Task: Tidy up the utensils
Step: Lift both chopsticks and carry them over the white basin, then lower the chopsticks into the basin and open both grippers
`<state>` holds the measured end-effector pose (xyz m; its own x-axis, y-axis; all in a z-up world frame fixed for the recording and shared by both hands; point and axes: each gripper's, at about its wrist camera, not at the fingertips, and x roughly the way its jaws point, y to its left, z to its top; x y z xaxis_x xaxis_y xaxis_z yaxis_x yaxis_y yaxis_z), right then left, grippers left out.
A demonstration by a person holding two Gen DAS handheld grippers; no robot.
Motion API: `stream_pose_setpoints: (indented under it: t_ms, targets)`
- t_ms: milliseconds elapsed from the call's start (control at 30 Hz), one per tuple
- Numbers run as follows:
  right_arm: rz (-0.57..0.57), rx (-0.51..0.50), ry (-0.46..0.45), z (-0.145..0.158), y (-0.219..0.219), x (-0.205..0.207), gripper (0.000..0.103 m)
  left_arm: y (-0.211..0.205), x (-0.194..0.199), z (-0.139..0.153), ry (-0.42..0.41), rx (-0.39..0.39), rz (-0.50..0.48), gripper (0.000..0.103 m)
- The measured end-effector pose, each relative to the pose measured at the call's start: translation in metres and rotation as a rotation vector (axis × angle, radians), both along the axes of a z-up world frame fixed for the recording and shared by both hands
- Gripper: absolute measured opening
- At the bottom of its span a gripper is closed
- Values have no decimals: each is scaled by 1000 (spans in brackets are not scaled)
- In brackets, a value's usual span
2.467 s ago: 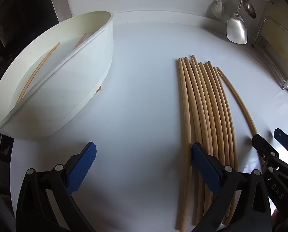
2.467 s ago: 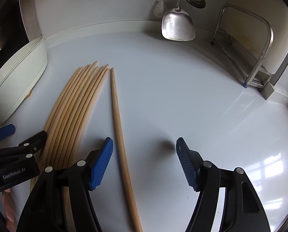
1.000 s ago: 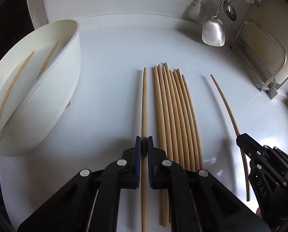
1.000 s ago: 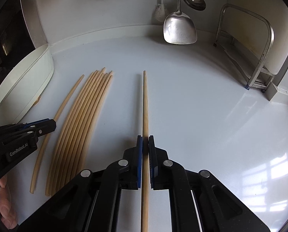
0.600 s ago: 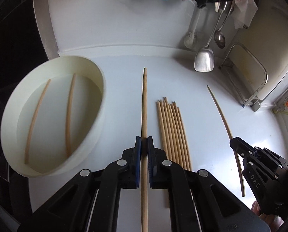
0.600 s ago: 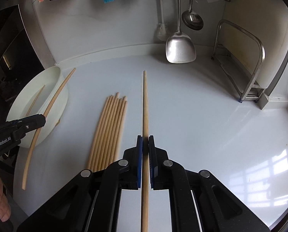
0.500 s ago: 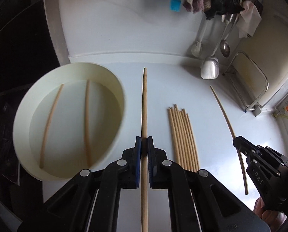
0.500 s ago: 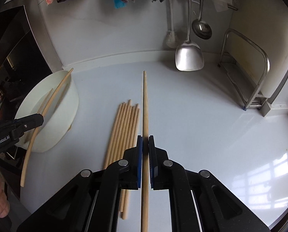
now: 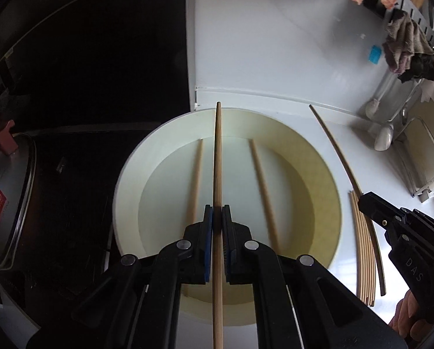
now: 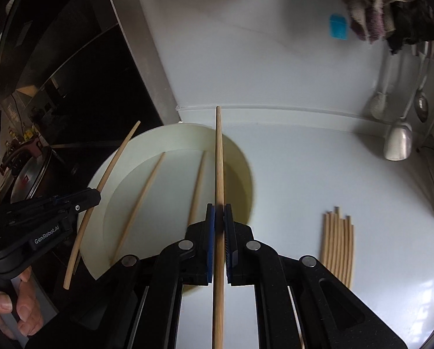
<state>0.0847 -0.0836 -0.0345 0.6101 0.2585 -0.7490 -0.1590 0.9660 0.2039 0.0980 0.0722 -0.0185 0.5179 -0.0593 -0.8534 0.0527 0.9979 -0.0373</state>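
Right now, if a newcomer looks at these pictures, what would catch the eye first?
Each view is split down the middle by a chopstick clamped in black tongs. Under it sits a white bowl with two chopsticks inside. A loose bundle lies on the counter to the right.

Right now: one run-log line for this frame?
left gripper: shut on chopstick | right gripper: shut on chopstick | both over white bowl | bowl: two chopsticks | counter: bundle

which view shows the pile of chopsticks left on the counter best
The right wrist view: the loose pile lies clear on the white counter, tips visible. In the left wrist view the pile sits at the frame edge, partly crossed by the right gripper and its held chopstick.
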Motion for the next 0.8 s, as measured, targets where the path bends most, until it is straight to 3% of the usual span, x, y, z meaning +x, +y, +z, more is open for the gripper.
stream_pose_setpoints:
  t_ms: [167, 300, 533, 800]
  targets:
    - [41, 32, 70, -19, 42, 32, 6, 19, 21, -26, 59, -20, -6, 7]
    - [31, -5, 139, -38, 64, 50, 6, 20, 34, -45, 99, -22, -35, 7]
    - [0, -40, 227, -66, 70, 71, 6, 26, 53, -68, 152, -39, -56, 7]
    - [-16, -41, 271, -77, 70, 82, 6, 32, 65, -83, 181, -31, -55, 7]
